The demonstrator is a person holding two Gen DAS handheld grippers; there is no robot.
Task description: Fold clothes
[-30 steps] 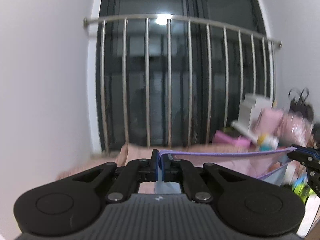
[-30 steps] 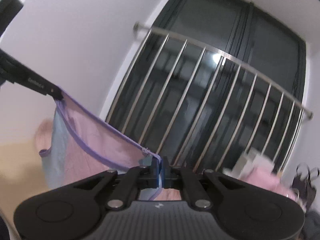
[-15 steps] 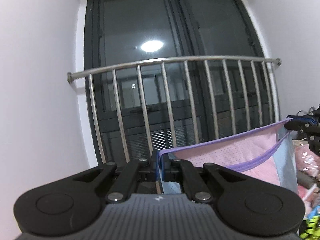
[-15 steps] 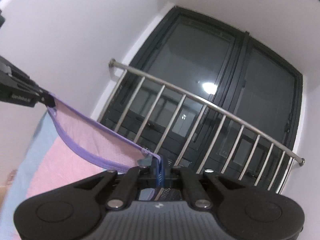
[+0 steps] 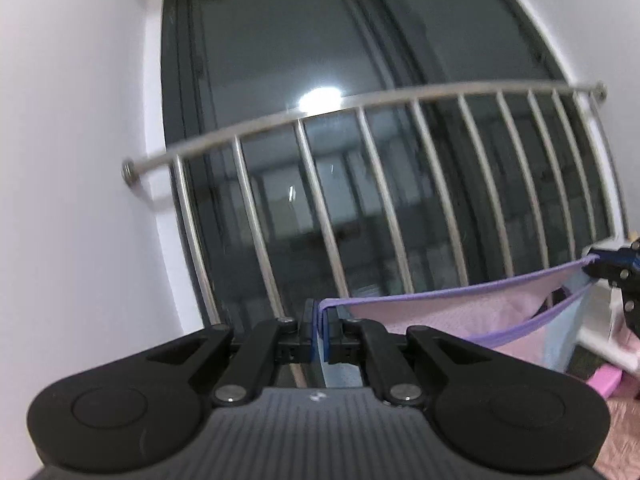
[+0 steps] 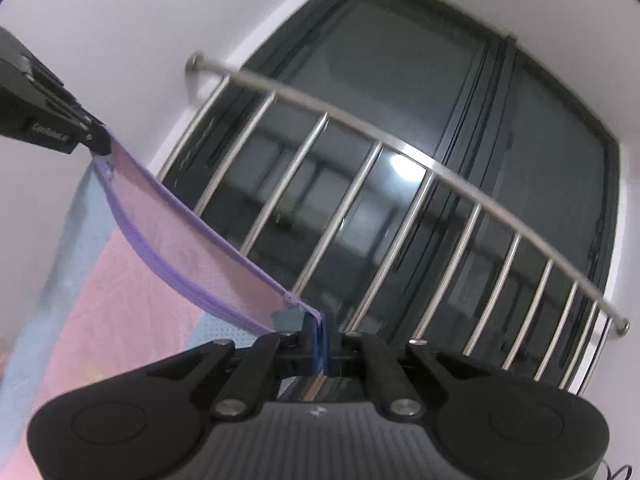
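A pink and light-blue mesh garment (image 5: 460,316) with a purple hem hangs stretched in the air between both grippers. My left gripper (image 5: 320,330) is shut on one end of the hem. At the right edge of the left wrist view the right gripper (image 5: 608,266) pinches the other end. In the right wrist view my right gripper (image 6: 319,342) is shut on the hem, and the garment (image 6: 132,300) runs up to the left gripper (image 6: 94,140) at the upper left. The garment's lower part drops out of view.
A steel railing (image 5: 360,200) with vertical bars stands in front of a dark glass window (image 6: 400,100). White walls (image 5: 72,200) flank it. A white shelf and a pink item (image 5: 604,380) show at the lower right of the left wrist view.
Both grippers have risen with the garment still stretched between them. The railing and window now fill more of each view, and the cluttered shelf has dropped almost out of sight.
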